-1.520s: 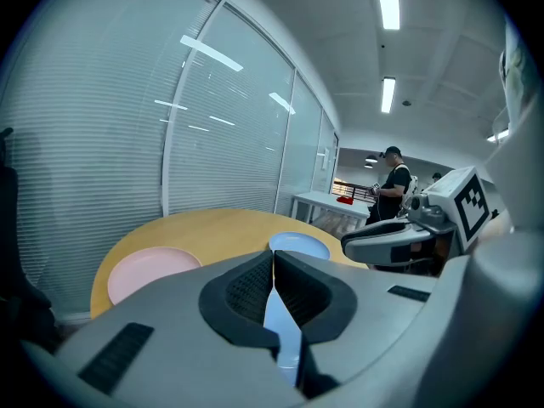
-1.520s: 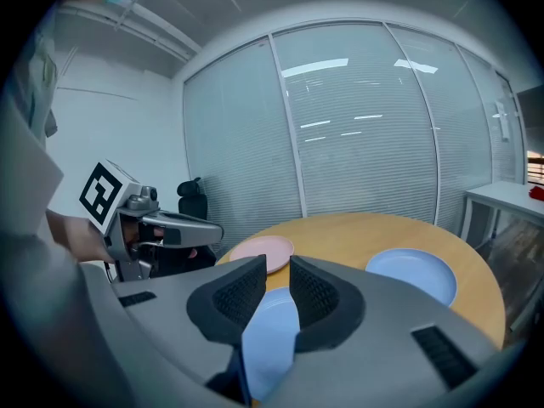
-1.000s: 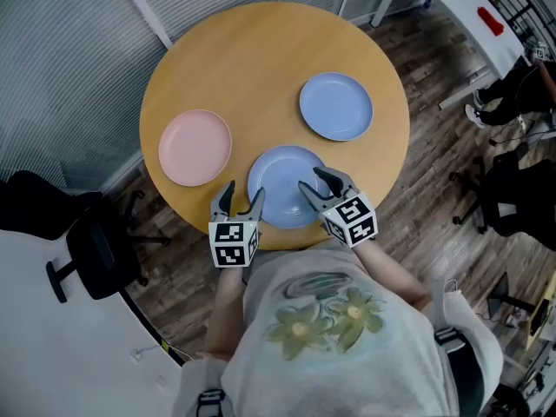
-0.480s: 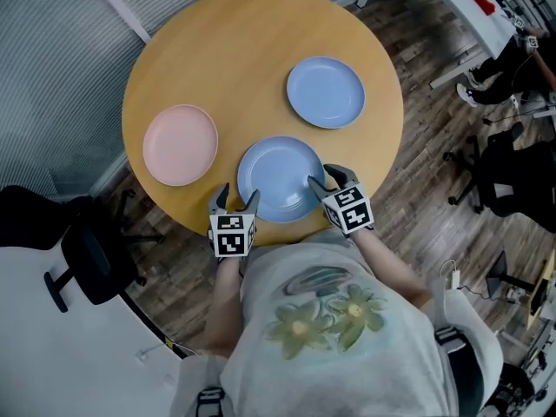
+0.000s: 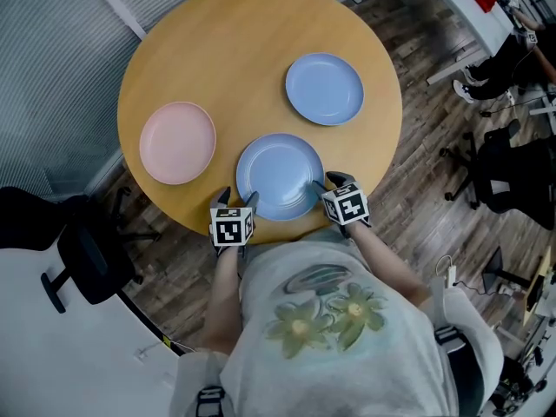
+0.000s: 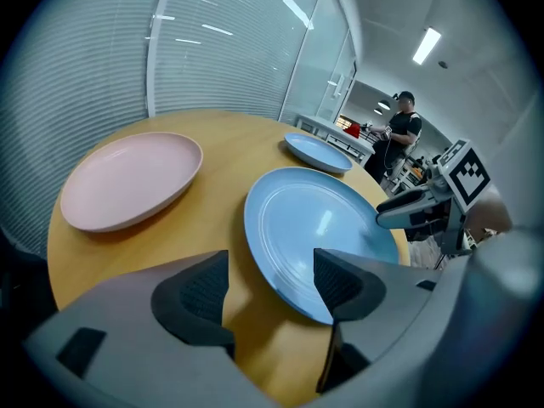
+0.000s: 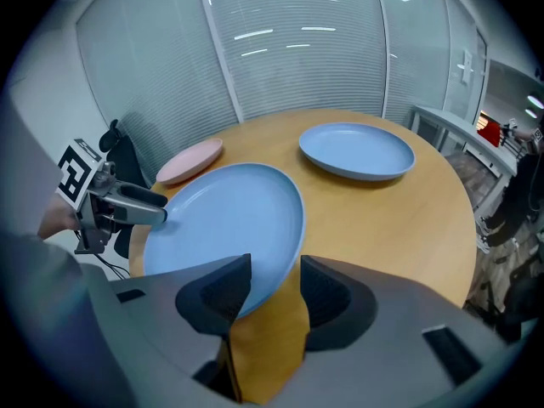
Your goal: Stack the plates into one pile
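Note:
Three plates lie apart on the round wooden table (image 5: 226,50): a pink plate (image 5: 177,142) on the left, a blue plate (image 5: 324,89) at the far right, and a second blue plate (image 5: 280,176) nearest me. My left gripper (image 5: 238,200) is open at that near plate's (image 6: 327,228) left front rim, which lies by its right jaw. My right gripper (image 5: 327,183) is open at the right front rim. In the right gripper view the near plate's (image 7: 225,219) edge reaches in between the jaws, and a gap shows beside the right pad.
The table's near edge runs just under both grippers. A black office chair (image 5: 87,250) stands on the floor to the left, and dark chairs (image 5: 512,181) to the right. A person (image 6: 399,138) stands far off beyond the table.
Both grippers have drawn back toward me, from over the near blue plate to its front rim. The plates lie where they were.

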{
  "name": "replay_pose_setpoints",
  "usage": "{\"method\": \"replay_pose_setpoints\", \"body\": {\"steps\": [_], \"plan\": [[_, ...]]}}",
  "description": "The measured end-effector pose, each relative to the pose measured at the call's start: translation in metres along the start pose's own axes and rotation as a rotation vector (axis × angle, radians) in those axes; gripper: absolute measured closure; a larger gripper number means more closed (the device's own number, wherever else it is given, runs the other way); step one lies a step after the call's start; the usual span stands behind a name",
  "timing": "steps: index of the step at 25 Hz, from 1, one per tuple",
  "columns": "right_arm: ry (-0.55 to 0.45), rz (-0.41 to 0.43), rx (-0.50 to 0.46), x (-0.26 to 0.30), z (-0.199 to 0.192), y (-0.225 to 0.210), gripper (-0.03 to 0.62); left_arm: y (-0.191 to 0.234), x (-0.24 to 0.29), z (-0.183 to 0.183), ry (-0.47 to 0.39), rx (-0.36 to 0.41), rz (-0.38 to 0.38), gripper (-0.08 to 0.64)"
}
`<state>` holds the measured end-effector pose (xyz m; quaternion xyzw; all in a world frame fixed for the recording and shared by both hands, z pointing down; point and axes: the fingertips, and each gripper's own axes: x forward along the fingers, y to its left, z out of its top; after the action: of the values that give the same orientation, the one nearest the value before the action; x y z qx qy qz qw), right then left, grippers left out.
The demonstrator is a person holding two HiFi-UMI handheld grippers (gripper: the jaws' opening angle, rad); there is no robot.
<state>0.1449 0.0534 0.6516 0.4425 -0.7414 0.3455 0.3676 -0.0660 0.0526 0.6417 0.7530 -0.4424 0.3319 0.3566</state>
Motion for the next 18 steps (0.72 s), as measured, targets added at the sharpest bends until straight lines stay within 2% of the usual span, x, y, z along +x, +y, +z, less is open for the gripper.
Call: {"method": "replay_pose_setpoints", "body": {"steps": [7,9,10,11,13,18], "plan": [[0.044,0.001,0.060,0.006,-0.015,-0.004,0.408,-0.002,0.004,-0.014,0.047,-0.015,-0.011,0.247],[0.043,0.011,0.080,0.007,-0.016,-0.003,0.414,-0.001,0.005,-0.016,0.055,-0.010,0.005,0.296],[0.046,0.022,0.086,0.008,-0.017,-0.002,0.419,-0.001,0.006,-0.017,0.057,-0.007,0.012,0.378],[0.050,0.033,0.087,0.009,-0.017,-0.001,0.429,-0.002,0.007,-0.018,0.060,-0.006,0.015,0.411],[0.054,0.046,0.087,0.009,-0.017,0.001,0.459,-0.003,0.008,-0.018,0.065,-0.002,0.017,0.419],[0.041,0.051,0.076,0.005,-0.015,0.004,0.460,-0.002,0.007,-0.018,0.085,0.020,0.027,0.417]]}}
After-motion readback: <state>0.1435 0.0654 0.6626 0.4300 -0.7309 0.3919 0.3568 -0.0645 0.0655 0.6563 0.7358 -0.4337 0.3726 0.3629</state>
